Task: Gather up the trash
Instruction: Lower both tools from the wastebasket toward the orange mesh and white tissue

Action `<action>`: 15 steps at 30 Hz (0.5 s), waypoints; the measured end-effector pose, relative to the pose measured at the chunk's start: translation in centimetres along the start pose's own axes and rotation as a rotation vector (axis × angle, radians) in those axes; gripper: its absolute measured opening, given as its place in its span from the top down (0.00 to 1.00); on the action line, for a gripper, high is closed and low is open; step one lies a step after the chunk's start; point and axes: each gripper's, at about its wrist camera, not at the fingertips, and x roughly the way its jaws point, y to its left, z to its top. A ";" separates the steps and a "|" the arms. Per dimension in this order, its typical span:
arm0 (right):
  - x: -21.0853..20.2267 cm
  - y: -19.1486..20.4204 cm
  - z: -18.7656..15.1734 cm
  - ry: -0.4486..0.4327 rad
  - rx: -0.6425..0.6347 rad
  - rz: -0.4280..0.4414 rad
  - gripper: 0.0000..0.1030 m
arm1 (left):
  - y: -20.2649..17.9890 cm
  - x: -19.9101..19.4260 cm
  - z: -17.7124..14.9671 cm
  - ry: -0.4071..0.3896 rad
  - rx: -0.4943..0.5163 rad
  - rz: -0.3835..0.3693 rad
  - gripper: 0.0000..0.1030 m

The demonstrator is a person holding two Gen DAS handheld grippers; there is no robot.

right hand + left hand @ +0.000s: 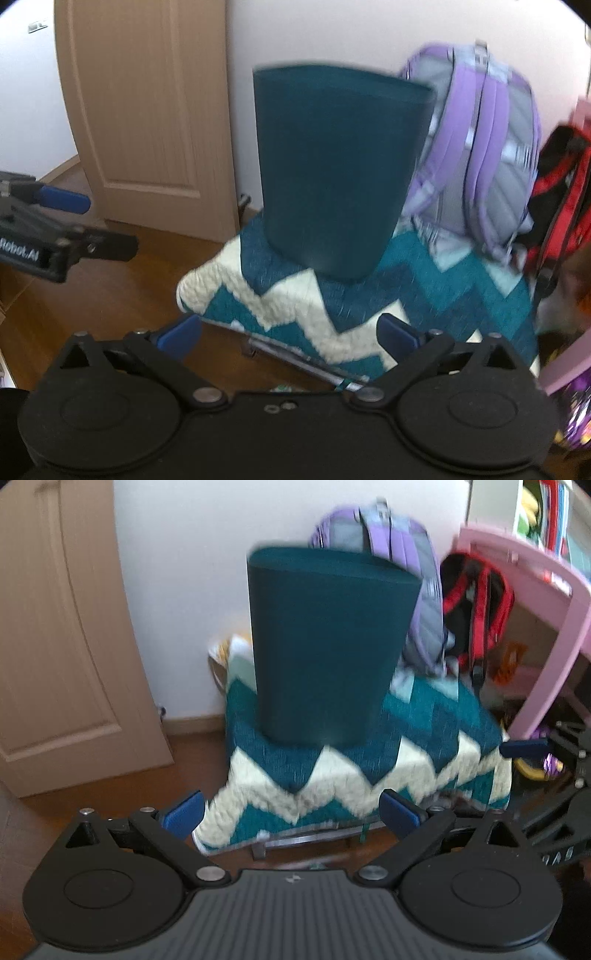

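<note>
Dark teal bin [325,646] on teal-and-cream zigzag quilt [332,786].

Bin [325,646] on quilt [369,786], before backpack [391,535]

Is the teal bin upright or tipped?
Upright. The teal bin stands on its narrower base on the zigzag quilt, wider rim on top, in both wrist views. Its contents cannot be seen.

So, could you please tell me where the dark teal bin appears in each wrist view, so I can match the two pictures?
Left wrist view: the dark teal bin stands centre frame, upright on the zigzag quilt.
Right wrist view: the bin is again central, slightly right of the door.
Shared landmark: the purple backpack just behind the bin's right side in both.
</note>
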 end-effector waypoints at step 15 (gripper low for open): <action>16.0 -0.6 -8.1 0.236 0.073 0.015 0.01 | 2.0 15.7 -12.9 0.347 0.249 -0.099 0.02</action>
